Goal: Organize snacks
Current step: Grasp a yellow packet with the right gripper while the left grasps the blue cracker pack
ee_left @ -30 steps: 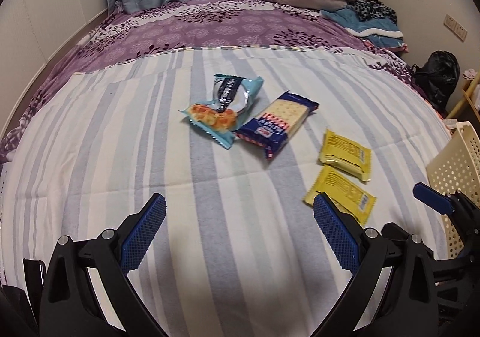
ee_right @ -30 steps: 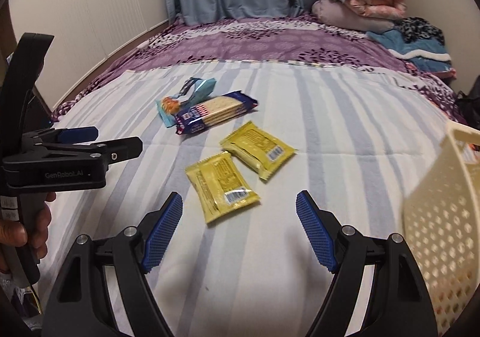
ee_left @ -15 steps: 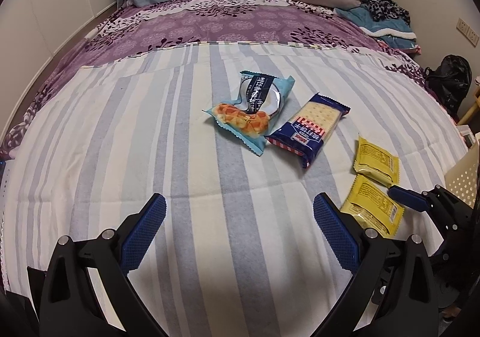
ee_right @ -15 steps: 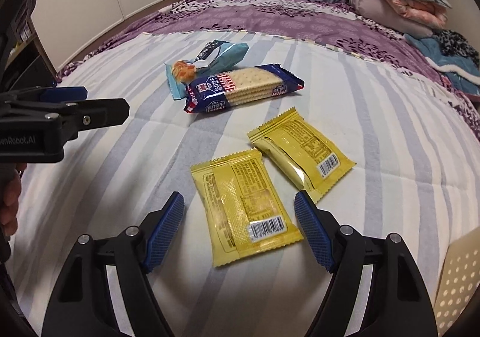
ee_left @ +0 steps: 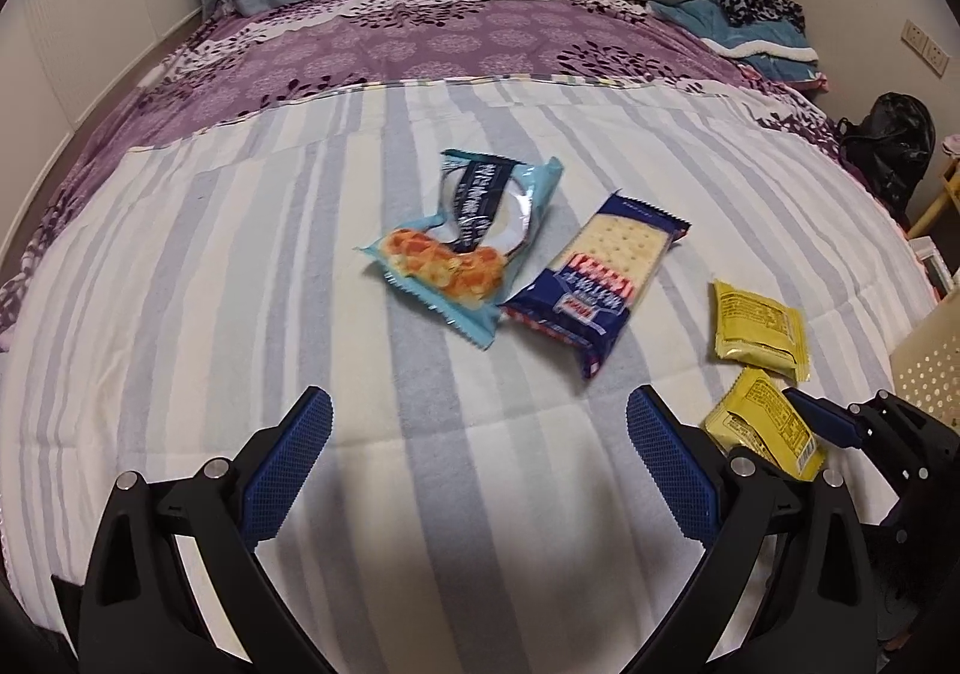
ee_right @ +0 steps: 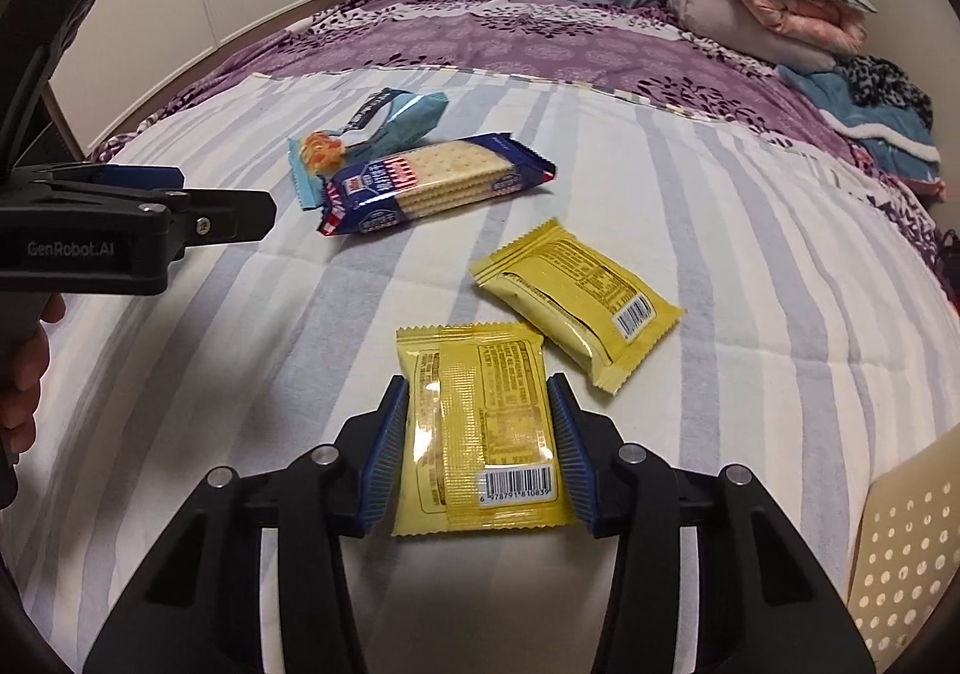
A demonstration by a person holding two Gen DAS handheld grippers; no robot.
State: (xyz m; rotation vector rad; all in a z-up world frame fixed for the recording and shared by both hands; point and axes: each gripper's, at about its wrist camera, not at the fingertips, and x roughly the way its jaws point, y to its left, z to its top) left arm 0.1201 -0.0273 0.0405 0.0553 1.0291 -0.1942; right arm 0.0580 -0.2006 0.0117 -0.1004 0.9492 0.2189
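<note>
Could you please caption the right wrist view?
Right gripper closing on the near yellow packet on the striped bedspread.

The right claw (ee_right: 478,446) has closed its jaws against the near yellow packet (ee_right: 480,422).

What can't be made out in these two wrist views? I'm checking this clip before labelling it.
- Cream perforated basket: cut off by the frame edge in both views; its inside is unseen.
- Nearer yellow packet: its front face lies down on the striped sheet; the right gripper has just been closing on its sides.
- Light blue snack bag: partly behind the blue cracker pack, right view.
- Packet print: too small to read.
</note>
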